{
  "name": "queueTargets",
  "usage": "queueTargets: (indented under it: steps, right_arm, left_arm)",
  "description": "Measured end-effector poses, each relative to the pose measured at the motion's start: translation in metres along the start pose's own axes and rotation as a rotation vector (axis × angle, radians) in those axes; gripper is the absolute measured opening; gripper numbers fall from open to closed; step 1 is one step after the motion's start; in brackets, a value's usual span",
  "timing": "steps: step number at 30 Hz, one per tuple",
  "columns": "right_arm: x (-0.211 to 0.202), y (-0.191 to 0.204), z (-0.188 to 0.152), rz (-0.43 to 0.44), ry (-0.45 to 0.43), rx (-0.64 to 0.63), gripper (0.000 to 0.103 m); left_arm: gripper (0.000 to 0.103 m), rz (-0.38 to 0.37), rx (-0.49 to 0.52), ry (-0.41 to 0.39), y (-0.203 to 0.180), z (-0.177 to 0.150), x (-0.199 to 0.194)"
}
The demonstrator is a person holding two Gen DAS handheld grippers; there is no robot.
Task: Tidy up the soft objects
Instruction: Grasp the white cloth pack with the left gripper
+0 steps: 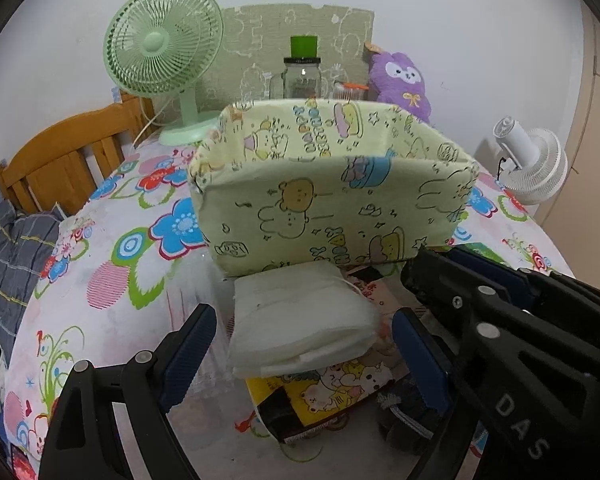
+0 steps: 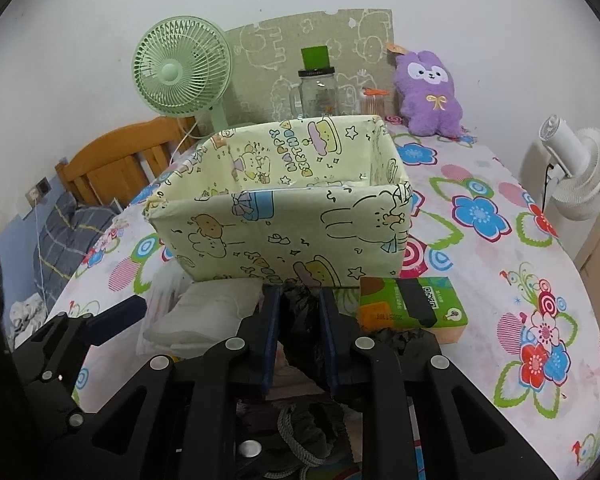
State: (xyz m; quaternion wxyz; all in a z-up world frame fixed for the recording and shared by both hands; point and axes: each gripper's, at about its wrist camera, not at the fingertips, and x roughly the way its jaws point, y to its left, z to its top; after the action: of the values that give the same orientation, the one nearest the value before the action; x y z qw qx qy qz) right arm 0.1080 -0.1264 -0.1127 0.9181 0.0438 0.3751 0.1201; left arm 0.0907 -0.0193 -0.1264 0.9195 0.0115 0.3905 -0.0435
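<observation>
A pale yellow cartoon-print box stands open-topped on the flowered tablecloth. In front of it lies a stack of white folded pads. My left gripper is open, and its blue fingers straddle the stack without pressing it. My right gripper is shut on a crumpled black soft thing just before the box's front wall. It also reaches into the left wrist view, where the right gripper comes in from the right. A dark fabric piece with a grey cord lies beneath it.
A green tissue pack lies right of the right gripper. A yellow cartoon packet sits under the white stack. A purple plush, glass jar and green fan stand behind the box. A white fan stands at the right edge.
</observation>
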Motion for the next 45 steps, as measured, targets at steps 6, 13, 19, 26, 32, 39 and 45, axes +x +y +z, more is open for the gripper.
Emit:
queueTargets:
  steps: [6,13,19,26,32,39,45]
  right_arm:
    - [0.009,0.002,0.000,0.009,0.019,-0.002,0.022]
    - [0.013,0.006,0.001,0.013,0.029,-0.008,0.023]
    - [0.006,0.006,0.002,0.013,0.018,-0.001,0.023]
    - [-0.014,0.010,0.007,0.026,-0.018,-0.005,0.023]
    - [-0.037,0.015,0.013,0.032,-0.063,-0.012,0.023]
    - [-0.061,0.019,0.020,0.037,-0.110,-0.021,0.023]
    - [-0.077,0.022,0.026,0.042,-0.141,-0.025,0.023]
  left_arm:
    - [0.068,-0.021,-0.039,0.018,0.007,0.000,0.009]
    - [0.033,-0.054,-0.025,0.014,0.002,0.000,0.007]
    - [0.020,-0.059,-0.021,-0.004,0.001,0.001,-0.002]
    - [0.017,-0.046,-0.002,-0.064,-0.004,0.006,-0.026]
    - [0.017,-0.044,0.001,-0.109,-0.006,0.011,-0.048]
    - [0.017,-0.042,0.005,-0.150,-0.007,0.017,-0.070]
    - [0.018,-0.044,0.010,-0.176,-0.008,0.021,-0.083]
